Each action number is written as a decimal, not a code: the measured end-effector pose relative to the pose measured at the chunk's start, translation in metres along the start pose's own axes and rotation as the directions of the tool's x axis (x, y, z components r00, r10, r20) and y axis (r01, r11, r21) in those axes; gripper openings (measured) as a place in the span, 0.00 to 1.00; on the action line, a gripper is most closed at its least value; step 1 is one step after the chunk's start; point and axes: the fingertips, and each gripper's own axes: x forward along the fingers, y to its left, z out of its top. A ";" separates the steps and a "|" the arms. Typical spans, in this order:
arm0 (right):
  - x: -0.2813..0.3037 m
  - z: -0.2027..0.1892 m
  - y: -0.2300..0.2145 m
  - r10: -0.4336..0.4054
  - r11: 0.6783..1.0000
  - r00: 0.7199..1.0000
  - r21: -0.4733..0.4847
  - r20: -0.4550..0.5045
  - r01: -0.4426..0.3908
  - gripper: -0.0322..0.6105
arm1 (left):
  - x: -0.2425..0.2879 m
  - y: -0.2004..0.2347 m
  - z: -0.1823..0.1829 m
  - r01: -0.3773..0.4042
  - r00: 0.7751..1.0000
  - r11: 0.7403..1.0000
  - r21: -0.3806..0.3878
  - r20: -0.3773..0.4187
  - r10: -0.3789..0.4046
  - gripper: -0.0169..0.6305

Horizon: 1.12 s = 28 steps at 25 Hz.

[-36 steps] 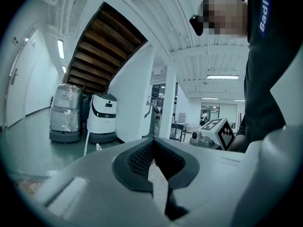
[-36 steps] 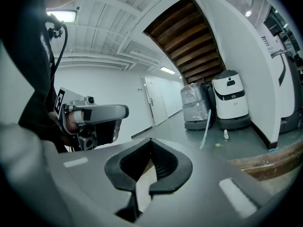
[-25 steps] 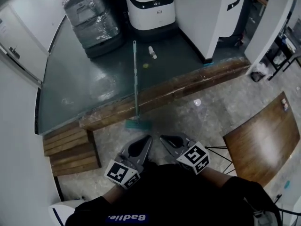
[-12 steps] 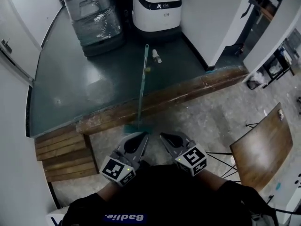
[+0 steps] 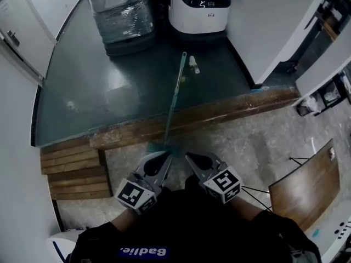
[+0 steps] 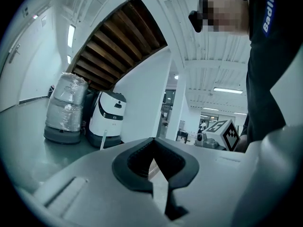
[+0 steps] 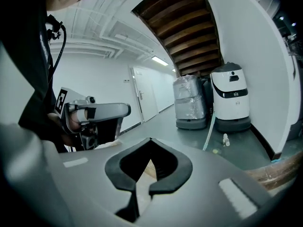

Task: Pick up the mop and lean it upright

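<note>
The mop lies flat on the dark green floor. Its thin teal handle (image 5: 175, 95) runs from near the white robot down to its teal head (image 5: 158, 146) at the wooden step. The handle also shows in the left gripper view (image 6: 102, 139) and the right gripper view (image 7: 209, 133). My left gripper (image 5: 165, 157) is shut and empty, its tips just short of the mop head. My right gripper (image 5: 190, 158) is beside it, also shut and empty. In their own views the left gripper (image 6: 153, 145) and the right gripper (image 7: 150, 144) hold nothing.
A white robot (image 5: 200, 7) and a plastic-wrapped unit (image 5: 122, 12) stand at the far end of the green floor. A small bottle (image 5: 193, 64) lies by the handle's tip. A wooden step edge (image 5: 219, 109) crosses ahead. Wooden planks (image 5: 71, 171) lie left, a wooden tabletop (image 5: 301, 188) right.
The view has moved forward and left, so the mop and step sit closer to my grippers. Both grippers stay shut and empty, held side by side.
</note>
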 end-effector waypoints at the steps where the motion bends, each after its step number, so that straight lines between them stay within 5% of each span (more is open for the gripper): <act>1: 0.004 0.005 -0.009 0.016 1.000 1.000 -0.003 0.004 -0.016 0.06 | 0.008 0.005 0.002 -0.014 1.000 1.000 0.006 -0.003 0.014 0.06; 10: 0.021 0.040 -0.102 0.135 0.991 0.990 -0.008 0.039 -0.135 0.06 | 0.094 0.039 0.032 -0.165 0.986 0.984 0.061 0.000 0.165 0.06; 16: 0.021 0.043 -0.147 0.136 0.991 0.990 0.012 0.033 -0.137 0.06 | 0.129 0.058 0.036 -0.226 0.973 0.972 0.070 -0.023 0.228 0.06; 28: 0.024 0.041 -0.191 -0.027 0.999 0.999 0.048 0.020 0.026 0.06 | 0.179 0.106 0.025 -0.128 0.988 0.989 0.079 -0.073 0.134 0.06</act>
